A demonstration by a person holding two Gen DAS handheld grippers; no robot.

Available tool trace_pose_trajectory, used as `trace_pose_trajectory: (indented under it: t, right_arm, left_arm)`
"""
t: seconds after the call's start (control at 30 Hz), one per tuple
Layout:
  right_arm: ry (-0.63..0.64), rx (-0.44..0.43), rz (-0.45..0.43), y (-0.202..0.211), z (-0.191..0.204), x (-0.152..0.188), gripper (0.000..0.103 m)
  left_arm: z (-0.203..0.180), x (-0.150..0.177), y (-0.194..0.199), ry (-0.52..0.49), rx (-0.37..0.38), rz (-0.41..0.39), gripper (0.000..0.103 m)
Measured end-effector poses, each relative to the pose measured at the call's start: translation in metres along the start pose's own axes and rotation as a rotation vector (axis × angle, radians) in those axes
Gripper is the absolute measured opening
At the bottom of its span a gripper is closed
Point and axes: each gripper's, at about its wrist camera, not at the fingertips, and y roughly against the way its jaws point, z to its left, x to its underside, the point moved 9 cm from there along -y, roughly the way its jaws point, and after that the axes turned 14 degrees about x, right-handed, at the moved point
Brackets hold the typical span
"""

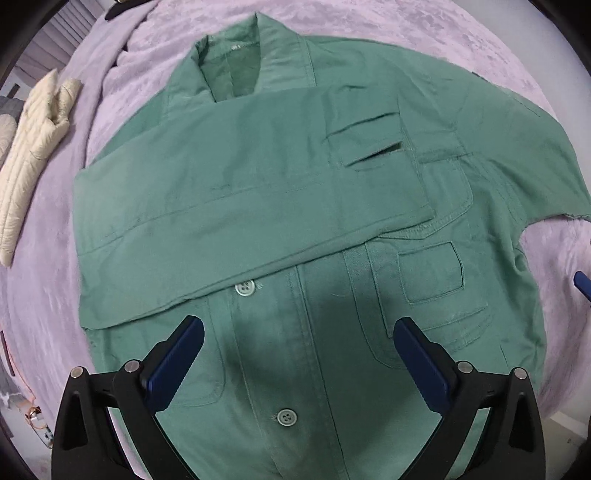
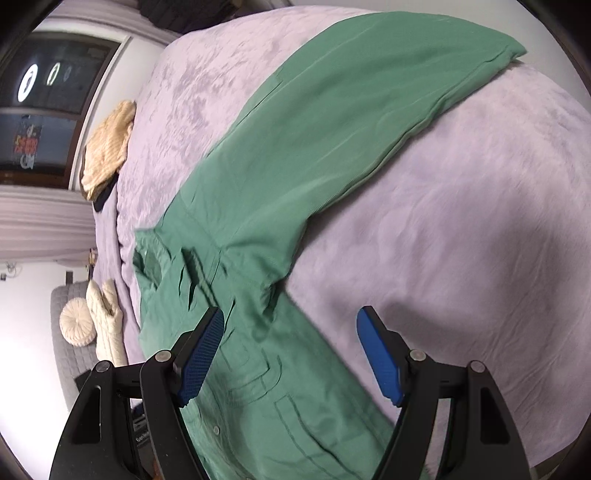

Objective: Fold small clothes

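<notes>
A green jacket (image 1: 295,221) lies face up on a lilac bedspread (image 1: 443,33), one sleeve (image 1: 240,221) folded across its chest. The left gripper (image 1: 298,354) hovers over the buttons, jaws wide, empty. The right gripper (image 2: 291,354) is open too, the other sleeve (image 2: 369,110) stretching toward one o'clock. A cream garment (image 1: 33,147) lies at nine o'clock.

Even, soft indoor light. Dark shadow on the green jacket (image 1: 295,229) below the left gripper (image 1: 298,328). Right view motion-blurred; heavy fisheye bending, black corners.
</notes>
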Motion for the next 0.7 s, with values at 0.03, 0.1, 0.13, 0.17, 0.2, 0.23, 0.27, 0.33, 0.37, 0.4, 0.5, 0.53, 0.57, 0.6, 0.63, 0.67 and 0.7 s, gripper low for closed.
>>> trace_pose_trajectory:
  t: [0.03, 0.1, 0.13, 0.17, 0.2, 0.23, 0.27, 0.33, 0.37, 0.4, 0.5, 0.53, 0.57, 0.6, 0.63, 0.67, 0.7]
  right_arm:
    - [-0.025, -0.004, -0.011, 0.001, -0.008, -0.009, 0.077]
    - [-0.072, -0.003, -0.039, 0.005, -0.027, -0.029, 0.077]
    - [-0.091, -0.003, -0.052, 0.007, -0.035, -0.037, 0.077]
    - [-0.118, -0.005, -0.069, 0.010, -0.046, -0.047, 0.077]
    - [-0.148, -0.006, -0.085, 0.013, -0.057, -0.058, 0.077]
    - [-0.171, -0.009, -0.097, 0.015, -0.066, -0.067, 0.077]
    - [-0.199, -0.012, -0.109, 0.016, -0.077, -0.077, 0.077]
    - [-0.256, -0.028, -0.126, 0.018, -0.094, -0.095, 0.077]
    - [-0.288, -0.041, -0.132, 0.019, -0.103, -0.104, 0.077]
    - [-0.318, -0.056, -0.134, 0.018, -0.110, -0.111, 0.077]
    - [-0.406, -0.115, -0.144, 0.015, -0.127, -0.132, 0.077]
    - [-0.424, -0.129, -0.148, 0.014, -0.130, -0.137, 0.077]
    - [-0.437, -0.144, -0.157, 0.013, -0.133, -0.144, 0.077]
    - [-0.443, -0.153, -0.167, 0.012, -0.134, -0.152, 0.077]
    - [-0.445, -0.159, -0.175, 0.012, -0.134, -0.157, 0.077]
    - [-0.447, -0.169, -0.184, 0.011, -0.134, -0.164, 0.077]
    - [-0.449, -0.181, -0.193, 0.010, -0.134, -0.171, 0.077]
  left_arm:
    - [0.000, 0.003, -0.012, 0.012, 0.008, 0.021, 0.103]
    - [-0.003, 0.004, -0.031, 0.020, 0.009, 0.023, 0.103]
    - [-0.007, 0.005, -0.038, 0.020, 0.015, 0.016, 0.103]
    - [-0.011, 0.006, -0.045, 0.021, 0.026, 0.010, 0.103]
    - [-0.014, 0.008, -0.053, 0.022, 0.035, 0.004, 0.103]
    - [-0.018, 0.010, -0.060, 0.021, 0.043, -0.002, 0.103]
    - [-0.021, 0.012, -0.067, 0.019, 0.049, -0.004, 0.103]
    - [-0.025, 0.011, -0.081, 0.012, 0.047, -0.007, 0.103]
    - [-0.024, 0.012, -0.087, 0.009, 0.047, -0.010, 0.103]
    - [-0.026, 0.014, -0.095, 0.008, 0.052, -0.012, 0.103]
    - [-0.028, 0.018, -0.113, 0.016, 0.074, -0.023, 0.103]
    - [-0.030, 0.017, -0.120, 0.015, 0.077, -0.023, 0.103]
    - [-0.032, 0.018, -0.127, 0.011, 0.083, -0.024, 0.103]
    - [-0.034, 0.020, -0.135, 0.006, 0.086, -0.025, 0.103]
    - [-0.036, 0.021, -0.142, -0.001, 0.086, -0.026, 0.103]
    - [-0.037, 0.023, -0.149, -0.008, 0.086, -0.028, 0.103]
    - [-0.039, 0.023, -0.157, -0.012, 0.088, -0.032, 0.103]
